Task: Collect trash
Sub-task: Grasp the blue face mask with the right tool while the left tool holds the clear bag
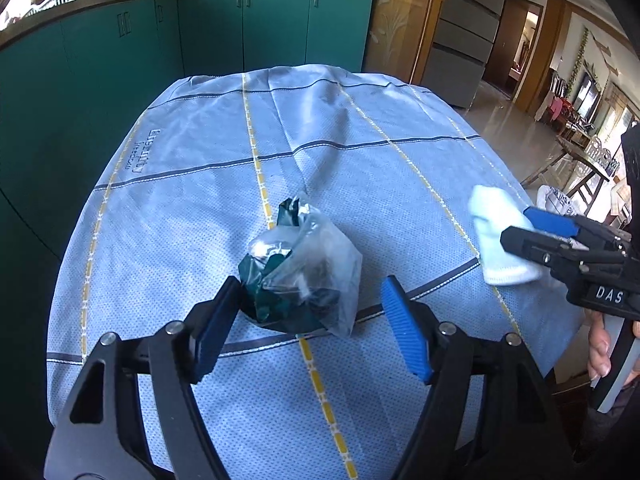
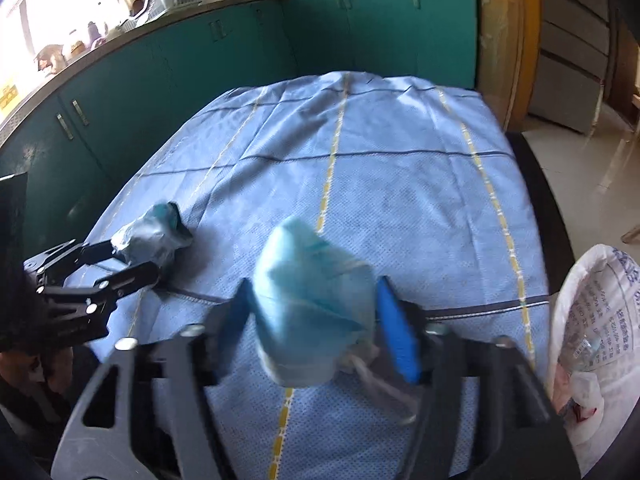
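Two wrist views of a table draped in a pale blue cloth (image 1: pixel 224 184) crossed by dark and yellow lines. Faint grey lettering is printed on the cloth at about 9 o'clock in the left wrist view; it is too distorted to read. The letters "DAS" stand in white on the black body of the right gripper (image 1: pixel 532 226), which enters the left wrist view at 3 o'clock, with fingers of a hand (image 1: pixel 600 350) below it.

Containers: a clear plastic bag (image 1: pixel 304 276) lies on the cloth near the picture's centre, holding crumpled dark green and silvery wrappers; its neck points toward 12 o'clock. A white plastic bag (image 2: pixel 592 328) with small blue print, illegible, gapes open at 4 o'clock in the right wrist view, beside the table edge; crumpled plastic and pale scraps lie inside.

The left gripper (image 1: pixel 316 312) has its jaws spread, one on each side of the clear bag; the left pad lies just beside the bag, and contact cannot be told. The right gripper's jaws are spread about a crumpled pale blue and white wad (image 2: pixel 312 300), seemingly paper or thin fabric and blurred, with a white strip trailing toward 5 o'clock. Whether the pads press on it cannot be told.

At 12 o'clock, green cabinets (image 1: pixel 200 36) carry a counter with pans and a dish rack.
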Tool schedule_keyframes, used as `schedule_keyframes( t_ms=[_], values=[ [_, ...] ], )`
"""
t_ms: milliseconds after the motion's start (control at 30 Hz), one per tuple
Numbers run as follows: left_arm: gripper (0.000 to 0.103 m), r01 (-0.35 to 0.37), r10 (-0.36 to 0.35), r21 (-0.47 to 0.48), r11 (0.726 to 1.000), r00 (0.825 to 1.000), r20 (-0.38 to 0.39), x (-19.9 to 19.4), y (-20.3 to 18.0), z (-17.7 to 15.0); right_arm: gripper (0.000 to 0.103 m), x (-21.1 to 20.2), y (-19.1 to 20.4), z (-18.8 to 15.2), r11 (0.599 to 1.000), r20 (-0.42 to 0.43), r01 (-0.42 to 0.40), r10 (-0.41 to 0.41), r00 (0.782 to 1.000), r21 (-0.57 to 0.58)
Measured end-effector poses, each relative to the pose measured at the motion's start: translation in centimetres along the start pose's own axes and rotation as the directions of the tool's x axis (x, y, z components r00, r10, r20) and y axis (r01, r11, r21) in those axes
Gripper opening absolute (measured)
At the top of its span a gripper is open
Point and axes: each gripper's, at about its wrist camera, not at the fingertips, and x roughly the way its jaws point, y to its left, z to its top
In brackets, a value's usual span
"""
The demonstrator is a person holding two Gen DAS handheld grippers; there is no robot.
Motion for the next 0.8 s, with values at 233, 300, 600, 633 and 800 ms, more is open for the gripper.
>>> schedule_keyframes(
  t_ms=[233,300,600,633,800],
  values=[
    [0.078,-0.003,0.003,0.001,1.0,1.0,-0.013,0.1,-0.1,-0.3,0.078,0.5,-0.1,-0.1,0.999,0.001,0.044,-0.044,0.999,0.022],
    [0.078,0.005,-0.005,-0.002,1.0,1.0,-0.009,0.0,-0.2,-0.2,0.078,1.1,-0.1,-0.3,0.997,-0.016,0.07,-0.07,0.997,0.018],
    [0.078,-0.009,0.009,-0.01,1.0,1.0,-0.017,-0.3,0.1,-0.2,0.078,2.1,0.6,-0.7,0.996,-0.028,0.085,-0.085,0.996,-0.009],
    [0.078,-0.009,0.009,-0.01,1.0,1.0,-0.019,-0.2,0.1,-0.3,0.078,2.2,0.7,-0.7,0.997,-0.029,0.083,-0.083,0.996,-0.009],
    [0.078,-0.013,0.012,-0.002,1.0,1.0,-0.026,-0.1,0.1,-0.3,0.062,2.6,1.0,-0.8,0.996,-0.043,0.082,-0.083,0.996,-0.02]
  ],
)
